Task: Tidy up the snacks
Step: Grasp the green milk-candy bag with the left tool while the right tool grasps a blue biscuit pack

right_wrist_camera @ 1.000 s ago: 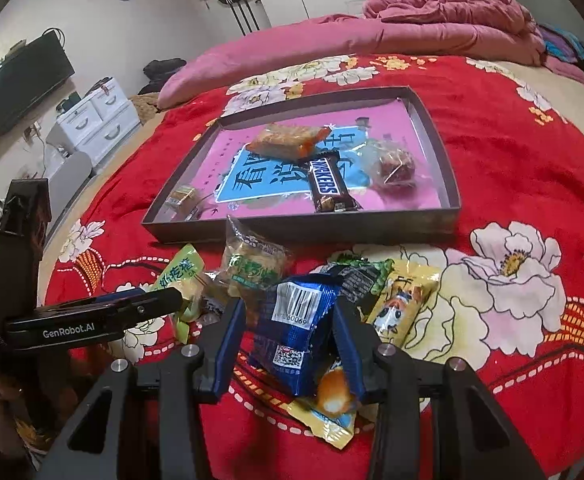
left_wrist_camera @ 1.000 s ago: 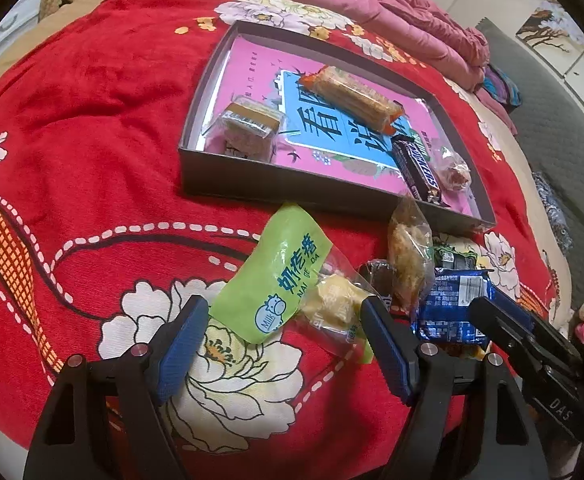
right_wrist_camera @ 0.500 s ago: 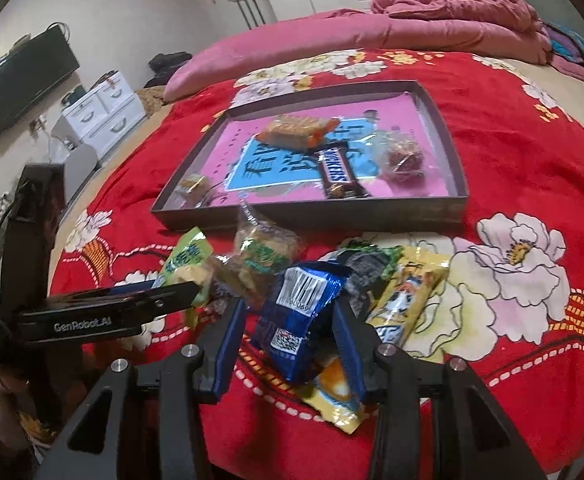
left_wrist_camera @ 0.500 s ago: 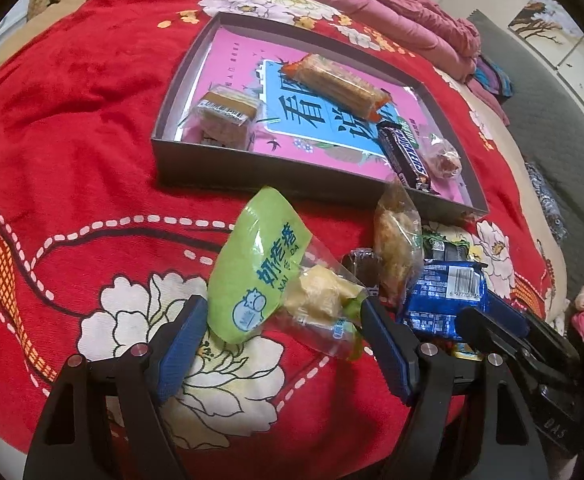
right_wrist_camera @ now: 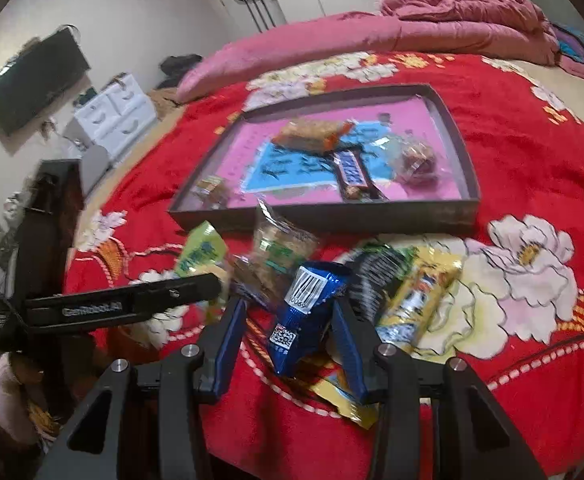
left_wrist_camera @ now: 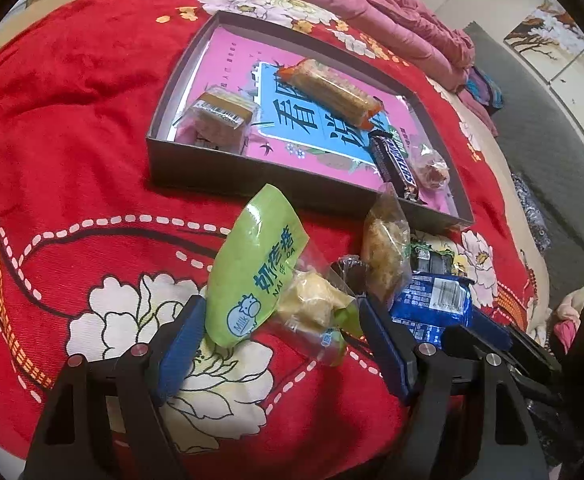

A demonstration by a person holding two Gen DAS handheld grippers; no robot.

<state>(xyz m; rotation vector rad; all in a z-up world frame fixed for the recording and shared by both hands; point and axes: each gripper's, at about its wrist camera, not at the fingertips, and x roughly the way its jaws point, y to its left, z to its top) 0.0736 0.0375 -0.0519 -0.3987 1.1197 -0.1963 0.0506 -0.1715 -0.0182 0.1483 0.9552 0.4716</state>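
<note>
Between the left gripper's (left_wrist_camera: 279,344) wide-spread blue fingers: green milk-candy packet (left_wrist_camera: 257,266), tilted, pads apparently not pressing it. Between the right gripper's (right_wrist_camera: 287,344) fingers: blue wrapped snack (right_wrist_camera: 306,316), clamped upright. Ahead of both: grey tray (left_wrist_camera: 251,172) holding Snickers bar (left_wrist_camera: 396,166). Beside the right gripper: yellow packet (right_wrist_camera: 420,296).

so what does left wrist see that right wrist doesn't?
Left wrist only: the printed face of the green milk-candy packet between the open left gripper.
Right wrist only: the yellow packet, the wall TV, the white drawers.
Both: the snack tray, Snickers bar inside, and the blue packet clamped in the right gripper.
</note>
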